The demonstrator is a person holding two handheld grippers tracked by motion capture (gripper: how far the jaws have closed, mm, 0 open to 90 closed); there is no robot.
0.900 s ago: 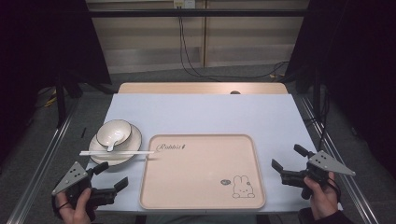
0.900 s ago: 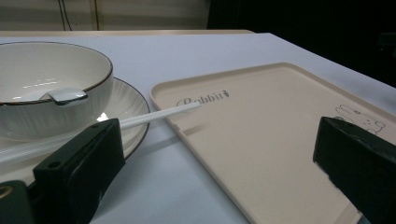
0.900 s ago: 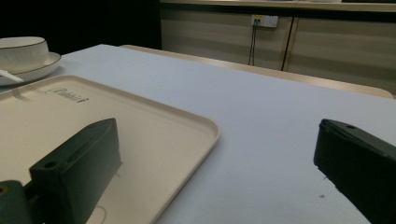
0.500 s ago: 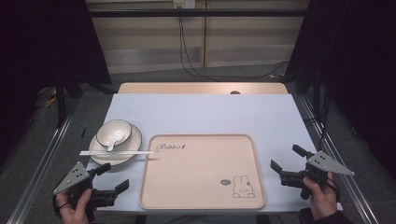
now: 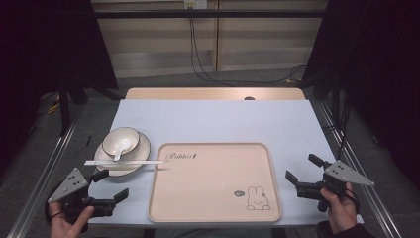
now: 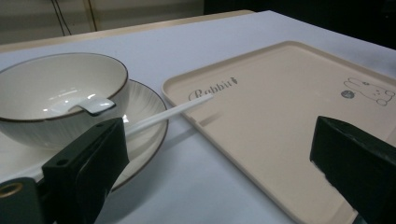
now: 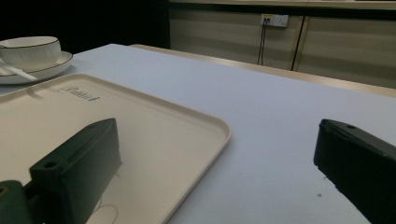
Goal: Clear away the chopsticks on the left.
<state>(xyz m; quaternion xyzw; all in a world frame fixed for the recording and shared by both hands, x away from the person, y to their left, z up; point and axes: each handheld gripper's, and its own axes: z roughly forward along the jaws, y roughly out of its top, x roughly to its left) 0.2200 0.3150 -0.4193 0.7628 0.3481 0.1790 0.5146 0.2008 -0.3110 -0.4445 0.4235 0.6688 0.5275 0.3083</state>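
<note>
A beige tray with a rabbit print lies at the table's front middle. To its left a white bowl sits on a white plate, with a spoon inside the bowl. White chopsticks rest across the plate, their tips reaching the tray's left rim. My left gripper is held low at the front left, just in front of the plate, open and holding nothing. My right gripper is open and holds nothing beside the tray's right edge. From the left gripper I see the bowl and chopsticks close ahead.
The pale blue table top stretches behind the tray, with a wooden strip along its far edge. Metal rails run down both sides. Cables hang at the back wall.
</note>
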